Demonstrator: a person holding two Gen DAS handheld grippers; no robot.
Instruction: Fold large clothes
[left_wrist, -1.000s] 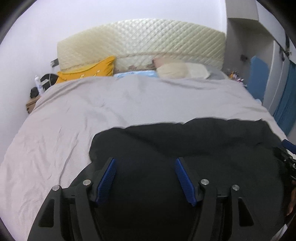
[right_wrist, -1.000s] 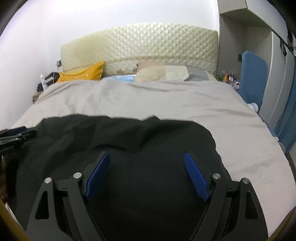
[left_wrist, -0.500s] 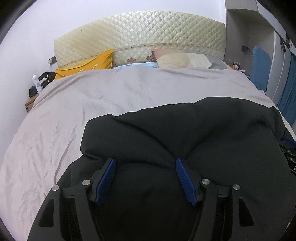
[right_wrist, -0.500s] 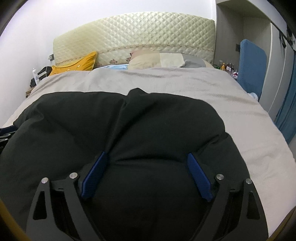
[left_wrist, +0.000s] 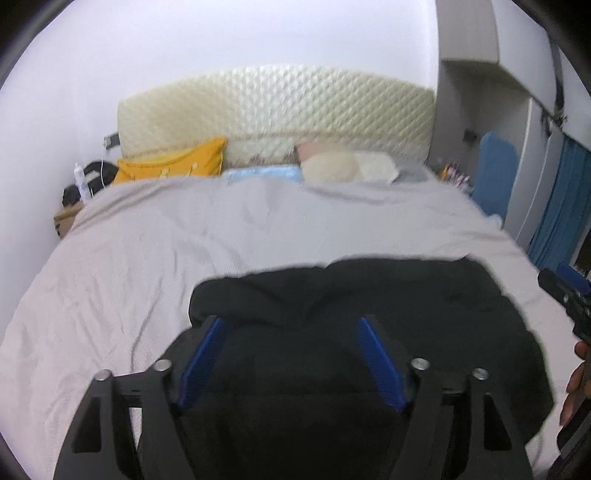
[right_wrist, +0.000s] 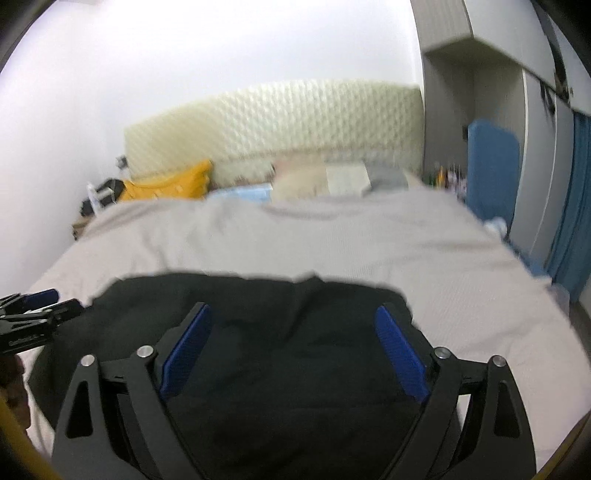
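Observation:
A large black garment (left_wrist: 369, 321) lies bunched on the near part of the grey bed cover (left_wrist: 166, 240); it also shows in the right wrist view (right_wrist: 288, 332). My left gripper (left_wrist: 291, 325) is open, its blue pads (left_wrist: 380, 362) spread above the garment's left part, holding nothing. My right gripper (right_wrist: 295, 314) is open above the garment's right part, its blue pads (right_wrist: 402, 354) wide apart. Each gripper shows at the edge of the other's view: the right one (left_wrist: 569, 295), the left one (right_wrist: 33, 310).
A cream quilted headboard (left_wrist: 277, 110) stands at the far end with a yellow pillow (left_wrist: 173, 166) and beige pillows (left_wrist: 347, 166). A nightstand with clutter (left_wrist: 74, 203) is at far left. A blue board (left_wrist: 495, 173), wardrobe and blue curtain (left_wrist: 561, 206) line the right side.
Both grippers have pulled back and up from the garment. The views are blurred with motion. The garment now lies lower and smaller in both views, with more bed cover showing.

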